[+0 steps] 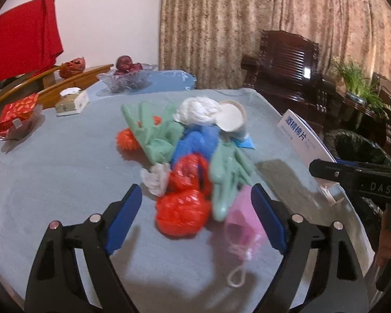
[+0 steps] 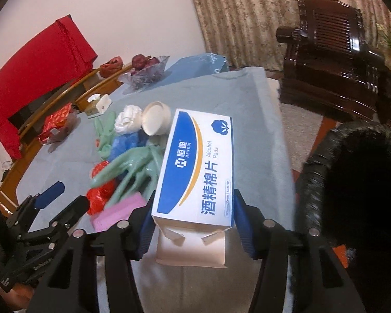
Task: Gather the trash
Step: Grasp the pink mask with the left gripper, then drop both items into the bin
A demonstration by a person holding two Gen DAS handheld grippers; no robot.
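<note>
R gripper point(image 2: 193, 219) jaws clamped on the alcohol pads box point(image 2: 195, 167), blue/white, one pad on each long side; box's near end flap is torn open. Box is over the right edge of the counter point(image 2: 247, 99), next to the black-lined trash bin point(image 2: 357, 172) on the right. In the left wrist view the same box point(image 1: 303, 135) shows edge-on at right, w/ the R gripper body beside it.

L gripper point(image 1: 195, 219) jaws spread wide, gripping nothing, low over the near end of the trash pile. Between/just ahead of the pads: red plastic bag point(image 1: 181, 214) and pink pouch point(image 1: 243, 221) w/ a string loop; the pouch looks right against the right pad, can't tell if touching.

Rest of pile, mid counter, grey-blue cloth: two green gloves point(image 1: 153, 133), blue bag point(image 1: 195, 140), white crumpled bag point(image 1: 199, 110), paper cup point(image 1: 232, 117) on its side, orange spiky ball point(image 1: 126, 139), small white wad point(image 1: 155, 178).

Far end: glass fruit bowl point(image 1: 125, 79), tissue box point(image 1: 71, 103), red snack pack point(image 1: 18, 112). Dark wooden chair point(image 1: 286, 60) beyond.
</note>
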